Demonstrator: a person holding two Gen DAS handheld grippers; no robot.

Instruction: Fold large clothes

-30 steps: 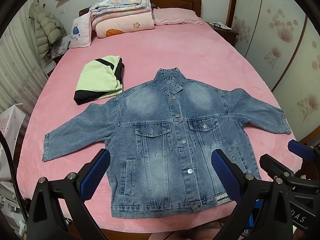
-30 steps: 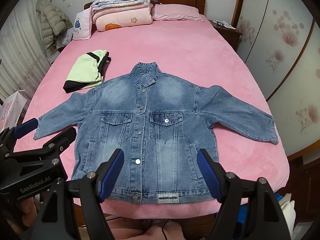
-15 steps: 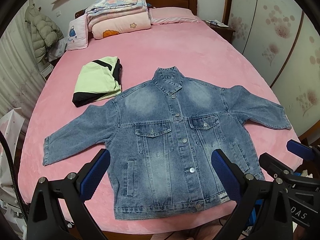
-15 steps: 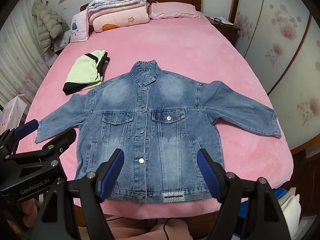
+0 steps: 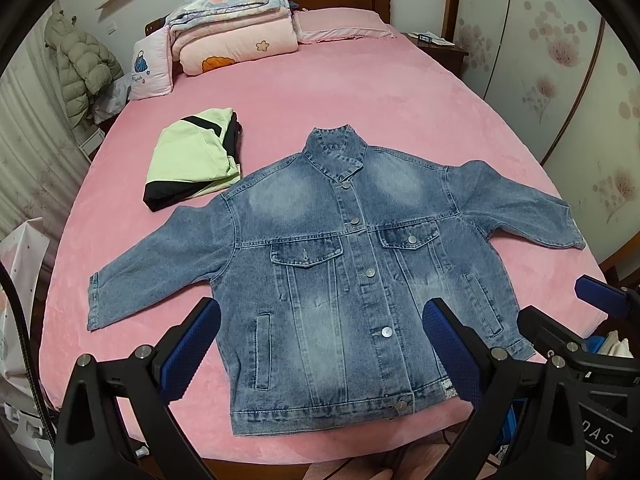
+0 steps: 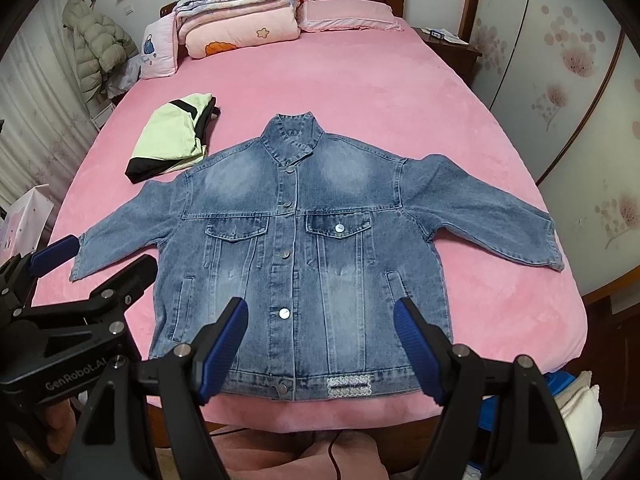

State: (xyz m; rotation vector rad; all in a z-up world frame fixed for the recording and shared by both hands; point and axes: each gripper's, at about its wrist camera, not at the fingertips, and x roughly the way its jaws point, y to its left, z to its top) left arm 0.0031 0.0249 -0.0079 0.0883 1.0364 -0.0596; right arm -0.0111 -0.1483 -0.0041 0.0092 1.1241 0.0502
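From the left wrist view, the denim jacket lies flat, front up and buttoned, on the pink bed, collar toward the headboard, both sleeves spread out to the sides and its hem close to the near edge. The left gripper hangs released above the lower front panel, jaws wide apart with nothing between them, touching no cloth. The fabric looks thick and fairly heavy, likely stiff enough to hold a crease yet bulky at seams, pockets and buttons, so a cuff or the hem corner seems the best place to pinch a single layer. A folded green garment sits just beside the jacket's shoulder on that side. From the right wrist view, the same jacket fills the middle of the bed, and the right gripper hovers spread open over the hem near the woven label, also empty. The far sleeve's cuff lies well out to the side, near the bed's edge, a reach away from these jaws. Folded quilts are stacked at the headboard, well apart.
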